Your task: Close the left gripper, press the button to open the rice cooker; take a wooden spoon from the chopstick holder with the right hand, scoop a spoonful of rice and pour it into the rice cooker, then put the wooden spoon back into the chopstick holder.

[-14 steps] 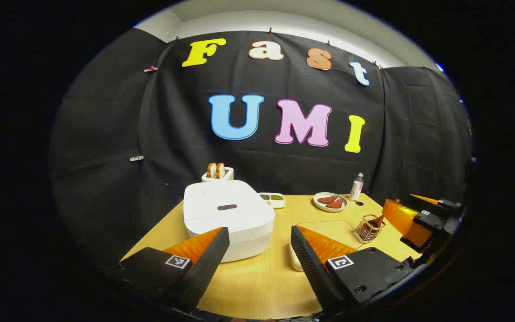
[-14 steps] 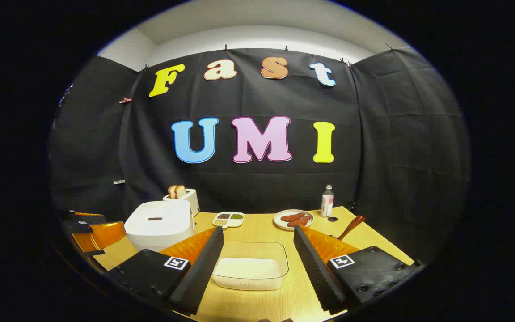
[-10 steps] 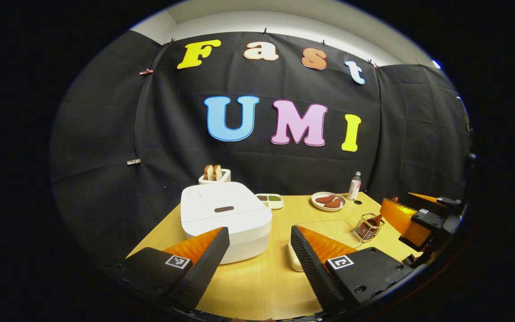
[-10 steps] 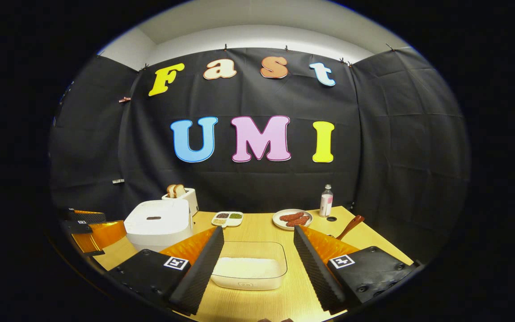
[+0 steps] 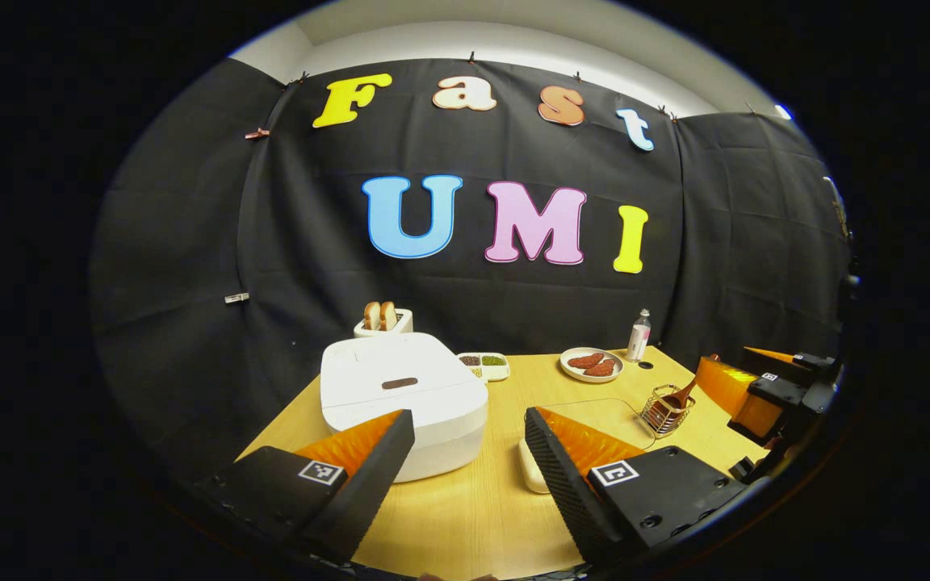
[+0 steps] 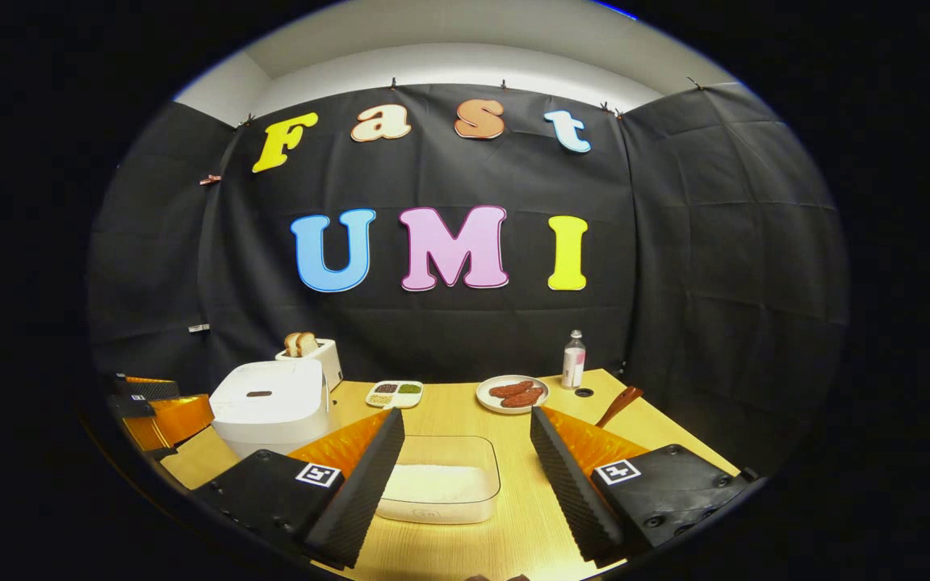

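Left gripper view – one rice cooker [image 5: 400,399], lid down; one wooden spoon [image 5: 681,395]; both tongs [image 5: 469,452] [image 6: 467,452] spread, empty.

The right gripper [image 6: 465,476] hangs with fingers [image 6: 368,468] spread over the surface [image 6: 513,532], a clear rice container [image 6: 441,488] lying between them, the wooden spoon [image 6: 620,406] beyond the right finger.

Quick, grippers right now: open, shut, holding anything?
Left gripper: open, holding nothing, short of the rice cooker.
Right gripper: open, holding nothing, above the rice container.
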`<state>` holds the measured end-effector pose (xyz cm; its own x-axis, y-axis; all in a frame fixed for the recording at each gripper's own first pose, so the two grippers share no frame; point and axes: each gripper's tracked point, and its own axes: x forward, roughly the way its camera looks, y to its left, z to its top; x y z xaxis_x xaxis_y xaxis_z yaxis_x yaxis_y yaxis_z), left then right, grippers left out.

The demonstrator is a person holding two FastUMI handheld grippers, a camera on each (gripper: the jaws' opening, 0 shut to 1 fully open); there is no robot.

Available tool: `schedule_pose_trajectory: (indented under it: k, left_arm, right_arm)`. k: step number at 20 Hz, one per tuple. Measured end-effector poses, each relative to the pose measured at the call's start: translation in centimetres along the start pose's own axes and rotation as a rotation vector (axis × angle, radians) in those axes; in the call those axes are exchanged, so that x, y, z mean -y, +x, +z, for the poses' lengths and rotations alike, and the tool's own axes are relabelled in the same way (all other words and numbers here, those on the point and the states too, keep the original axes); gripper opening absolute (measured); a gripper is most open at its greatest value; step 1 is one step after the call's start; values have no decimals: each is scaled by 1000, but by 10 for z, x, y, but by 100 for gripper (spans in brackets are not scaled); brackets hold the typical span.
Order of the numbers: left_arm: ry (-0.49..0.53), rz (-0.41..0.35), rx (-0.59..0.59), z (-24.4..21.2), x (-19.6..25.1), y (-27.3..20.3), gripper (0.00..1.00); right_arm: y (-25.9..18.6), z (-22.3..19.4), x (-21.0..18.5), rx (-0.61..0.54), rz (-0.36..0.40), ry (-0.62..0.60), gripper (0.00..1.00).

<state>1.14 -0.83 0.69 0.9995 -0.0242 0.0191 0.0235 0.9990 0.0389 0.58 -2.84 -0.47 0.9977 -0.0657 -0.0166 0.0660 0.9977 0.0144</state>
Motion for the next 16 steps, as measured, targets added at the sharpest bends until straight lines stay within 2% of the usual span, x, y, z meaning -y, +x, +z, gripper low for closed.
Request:
schedule_pose_trajectory:
  k: [7, 11, 13, 15, 16]
  left_arm:
    - [24, -4, 25, 13, -3, 12, 96]
    - [27, 13, 42, 32, -19, 27, 95]
    - [14, 25, 41, 39, -30, 39, 89]
    - [4, 37, 43, 49, -42, 52, 78]
    - [3, 42, 40, 54, -47, 60, 69]
  right_arm:
    - [0, 5, 17, 11, -39, 17, 98]
    - [0, 4, 26, 9, -58, 22, 98]
    - [-2, 6, 30, 12, -68, 24, 98]
    - [-2, 6, 34, 13, -79, 25, 98]
    - [-3, 4, 37, 10, -85, 24, 98]
